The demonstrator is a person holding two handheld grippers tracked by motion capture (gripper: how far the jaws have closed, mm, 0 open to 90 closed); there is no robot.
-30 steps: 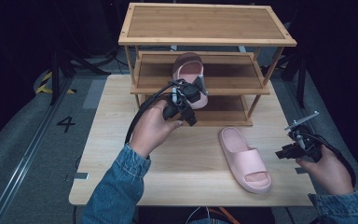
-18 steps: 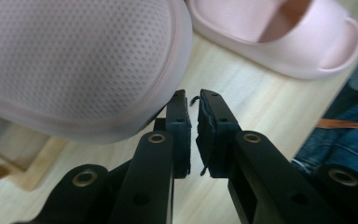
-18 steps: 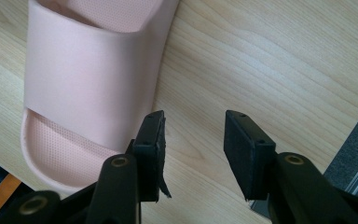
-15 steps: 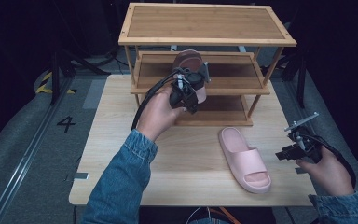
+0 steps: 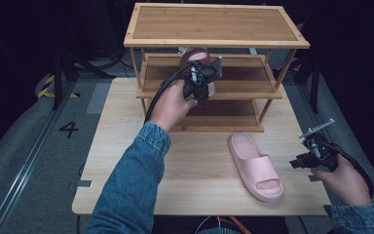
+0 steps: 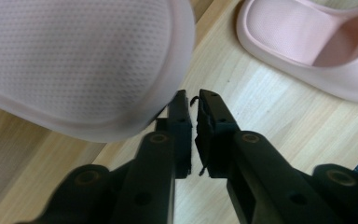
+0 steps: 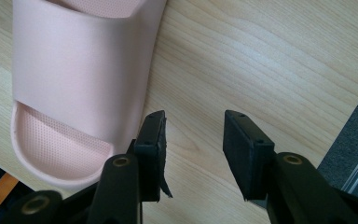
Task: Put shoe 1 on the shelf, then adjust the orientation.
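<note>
A staged recording studio: a wooden table (image 5: 126, 161) on grey floor (image 5: 24, 161) marked with a number four (image 5: 69, 129), black backdrop.

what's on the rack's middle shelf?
A pink slipper at the middle shelf, held by the shut left tongs. The hand and tongs cover its front end; whether it rests on the boards can't be seen.

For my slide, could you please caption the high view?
Left gripper holds one pink slipper at the rack's middle shelf.
</note>
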